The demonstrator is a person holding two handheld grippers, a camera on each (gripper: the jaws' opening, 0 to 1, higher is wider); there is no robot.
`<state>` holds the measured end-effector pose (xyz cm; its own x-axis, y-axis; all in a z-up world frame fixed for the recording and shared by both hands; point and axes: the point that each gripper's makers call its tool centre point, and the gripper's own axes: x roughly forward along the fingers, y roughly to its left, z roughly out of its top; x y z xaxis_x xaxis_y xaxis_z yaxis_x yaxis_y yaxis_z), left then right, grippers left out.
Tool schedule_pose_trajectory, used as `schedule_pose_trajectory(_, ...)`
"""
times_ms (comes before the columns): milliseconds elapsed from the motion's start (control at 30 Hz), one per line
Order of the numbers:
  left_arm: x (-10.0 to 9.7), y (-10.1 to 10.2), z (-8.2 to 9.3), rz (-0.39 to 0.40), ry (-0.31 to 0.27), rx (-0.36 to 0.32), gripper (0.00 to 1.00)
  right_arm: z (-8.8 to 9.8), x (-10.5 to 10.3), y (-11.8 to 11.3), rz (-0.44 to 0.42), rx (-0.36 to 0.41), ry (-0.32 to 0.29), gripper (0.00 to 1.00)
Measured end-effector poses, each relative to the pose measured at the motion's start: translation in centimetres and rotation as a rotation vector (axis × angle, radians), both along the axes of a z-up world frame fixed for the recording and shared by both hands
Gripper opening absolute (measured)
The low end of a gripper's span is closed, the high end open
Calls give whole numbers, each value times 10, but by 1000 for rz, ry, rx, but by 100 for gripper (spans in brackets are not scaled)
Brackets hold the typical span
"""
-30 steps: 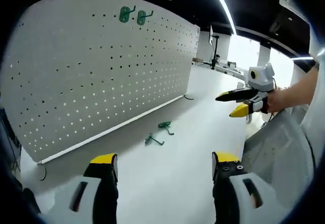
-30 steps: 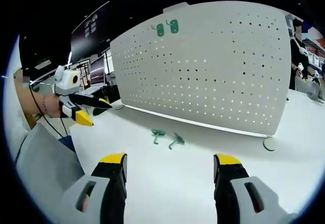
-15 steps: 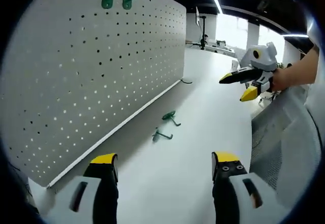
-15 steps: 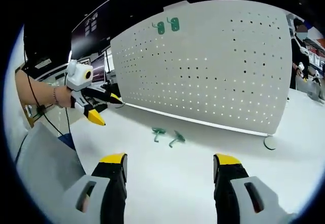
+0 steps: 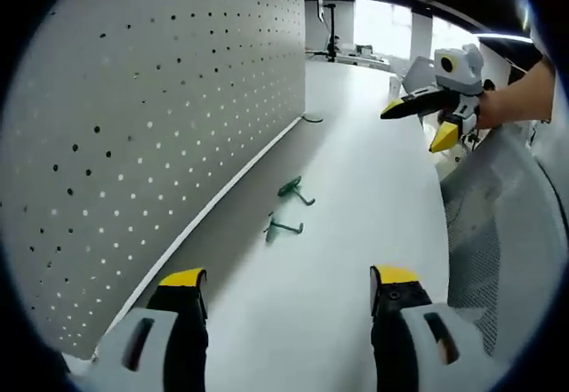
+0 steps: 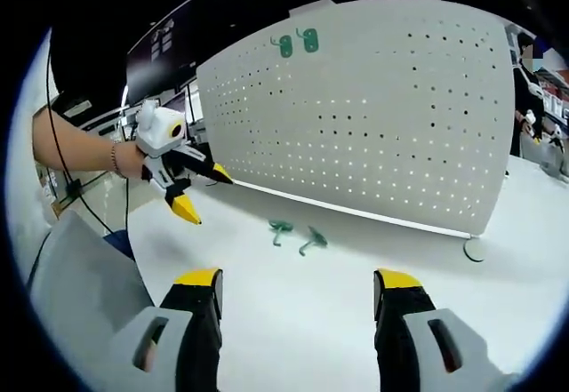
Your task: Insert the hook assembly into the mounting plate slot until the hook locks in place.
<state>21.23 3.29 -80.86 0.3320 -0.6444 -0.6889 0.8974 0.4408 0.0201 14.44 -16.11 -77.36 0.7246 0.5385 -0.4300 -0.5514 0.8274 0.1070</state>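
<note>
1. Two small green metal hooks, one point(image 5: 293, 190) and its neighbour point(image 5: 280, 227), lie loose on the white tabletop point(image 5: 356, 232), near the foot of the upright white perforated mounting plate point(image 5: 160, 116).
2. Two more green hooks point(image 6: 298, 44) hang at the plate's 11 o'clock corner; in the left gripper view they are cut off at the top edge.
3. The hooks' fine shape is too small to make out.
4. The left gripper point(image 5: 284, 290) is spread wide and empty.
5. The right gripper point(image 6: 298, 290) is likewise wide and empty.
6. Since the earlier frame the left gripper has drawn closer to the plate.
</note>
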Motion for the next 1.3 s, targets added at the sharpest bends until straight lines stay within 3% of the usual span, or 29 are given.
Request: schedule_pose_trajectory(1300, 30, -44, -35, -214, 73, 146, 76, -4, -6, 0, 13, -15, 26, 67)
